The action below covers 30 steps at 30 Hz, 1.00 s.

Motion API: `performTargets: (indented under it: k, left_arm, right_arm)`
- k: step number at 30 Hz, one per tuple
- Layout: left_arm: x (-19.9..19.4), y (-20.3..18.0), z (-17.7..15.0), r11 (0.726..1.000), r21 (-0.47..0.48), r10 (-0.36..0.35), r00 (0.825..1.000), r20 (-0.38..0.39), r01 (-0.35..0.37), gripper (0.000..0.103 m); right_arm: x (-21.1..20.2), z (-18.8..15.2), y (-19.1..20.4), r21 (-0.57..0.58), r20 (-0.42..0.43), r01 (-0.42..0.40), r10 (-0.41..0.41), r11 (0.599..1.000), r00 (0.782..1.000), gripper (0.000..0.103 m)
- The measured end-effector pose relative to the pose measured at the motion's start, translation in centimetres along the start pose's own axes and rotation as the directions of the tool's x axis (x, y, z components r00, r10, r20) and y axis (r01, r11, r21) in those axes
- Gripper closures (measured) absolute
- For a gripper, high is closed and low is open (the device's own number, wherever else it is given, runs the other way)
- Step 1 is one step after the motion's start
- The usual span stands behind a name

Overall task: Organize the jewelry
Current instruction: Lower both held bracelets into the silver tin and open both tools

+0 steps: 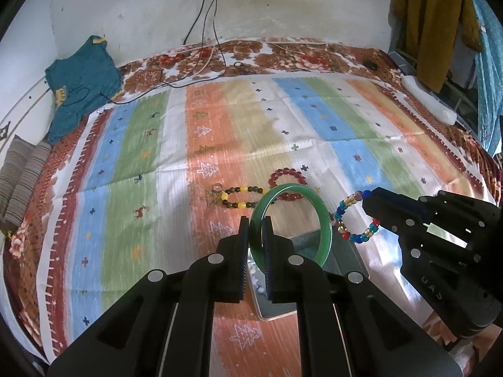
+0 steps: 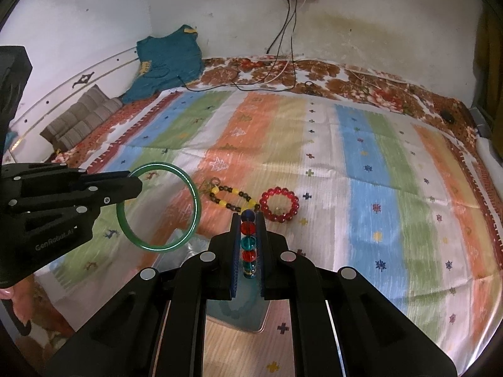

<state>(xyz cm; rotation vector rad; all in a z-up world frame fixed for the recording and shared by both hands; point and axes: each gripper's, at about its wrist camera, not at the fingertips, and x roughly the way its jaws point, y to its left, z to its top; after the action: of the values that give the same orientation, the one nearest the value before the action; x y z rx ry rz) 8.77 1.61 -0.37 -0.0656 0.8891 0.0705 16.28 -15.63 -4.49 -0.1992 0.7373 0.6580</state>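
Observation:
My left gripper (image 1: 255, 220) is shut on a green bangle (image 1: 325, 220) and holds it upright above the bed; the bangle also shows in the right wrist view (image 2: 196, 202). My right gripper (image 2: 248, 216) is shut on a multicoloured bead bracelet (image 2: 248, 242), which hangs from it in the left wrist view (image 1: 345, 220). A red bead bracelet (image 2: 279, 204) and a yellow-and-black bead bracelet (image 2: 234, 198) lie on the striped cloth (image 2: 361, 163) ahead of both grippers. A grey tray or box (image 1: 342, 248) lies under the grippers, mostly hidden.
The striped cloth covers a floral bedspread (image 1: 283, 53). A teal garment (image 1: 81, 84) and folded grey cloth (image 1: 19, 176) lie at the left. Cables (image 1: 204, 62) run down from a wall socket. Clothes (image 1: 433, 15) hang at the right.

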Motion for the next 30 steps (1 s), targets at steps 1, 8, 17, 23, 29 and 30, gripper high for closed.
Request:
performTargets:
  k: [1,8,17,23,29,30]
  left_arm:
    - [-0.1,-0.1,-0.1,1.0,0.004,0.0,1.0,0.0,0.0,0.095]
    - [-0.5,-0.9,-0.8,1.0,0.017,-0.005,1.0,-0.001,0.005,0.095]
    - [0.2,-0.9,-1.4,1.0,0.004,0.005,0.998,-0.063,-0.005,0.081]
    - [0.4,0.3,-1.2,0.999,-0.035,0.026,0.997,-0.067,-0.028,0.066]
    - [1.0,1.1,-1.0,0.997,-0.06,0.04,0.996,-0.083,-0.045,0.055]
    - [1.1,1.4,-0.9,0.997,-0.066,0.043,0.995,-0.085,-0.049,0.053]
  right_arm:
    - [-0.1,-0.2,0.1,0.0,-0.001,0.0,0.0,1.0,1.0,0.093]
    - [-0.7,-1.1,0.4,-0.002,-0.01,-0.007,0.007,1.0,1.0,0.093]
    - [-0.4,-1.4,-0.7,0.059,-0.053,0.02,-0.016,0.998,0.998,0.092]
    - [0.1,-1.4,-1.5,0.082,-0.075,0.035,-0.028,0.996,0.997,0.067]
    - [1.1,-1.0,-2.4,0.101,-0.108,0.055,-0.044,0.993,0.993,0.06]
    - [1.2,-1.0,-2.4,0.1,-0.111,0.057,-0.046,0.993,0.993,0.057]
